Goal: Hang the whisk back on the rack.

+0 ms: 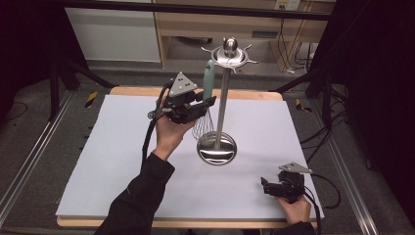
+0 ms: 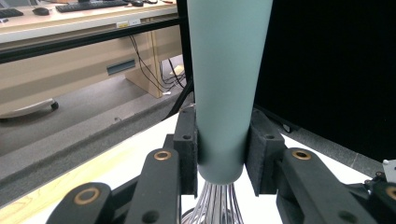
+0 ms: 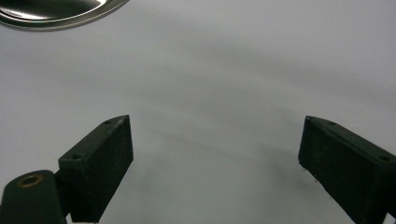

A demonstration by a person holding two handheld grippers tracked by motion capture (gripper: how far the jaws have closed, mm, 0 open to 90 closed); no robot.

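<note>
Beside the rack's pole, above mid-bench: one whisk (image 1: 206, 98), mint-green handle, wire head pointing down. Long axis upright, parallel to the pole and just to its left in the high view; the handle top reaches the rack's upper ring of hooks, though whether it hangs from one cannot be told. Wire head hangs clear above the rack's round base.

Left tongs (image 1: 204, 104): clamped on the whisk, pads (image 2: 187, 154) pressing both sides of the handle's lower end, just above where the wires start. Approach is level, from the rack's left.

Right tongs (image 1: 266, 186): spread wide, holding nothing, low at the near right edge of the bench (image 1: 122, 161), well apart from the whisk. White bench top lies between their jaws.

Utensil rack (image 1: 221, 98): chrome, upright, dished base, knob on top.

Judgement: the left hand alone governs the whisk; hooking on or lifting off turns on the handle top's height against the hook.
</note>
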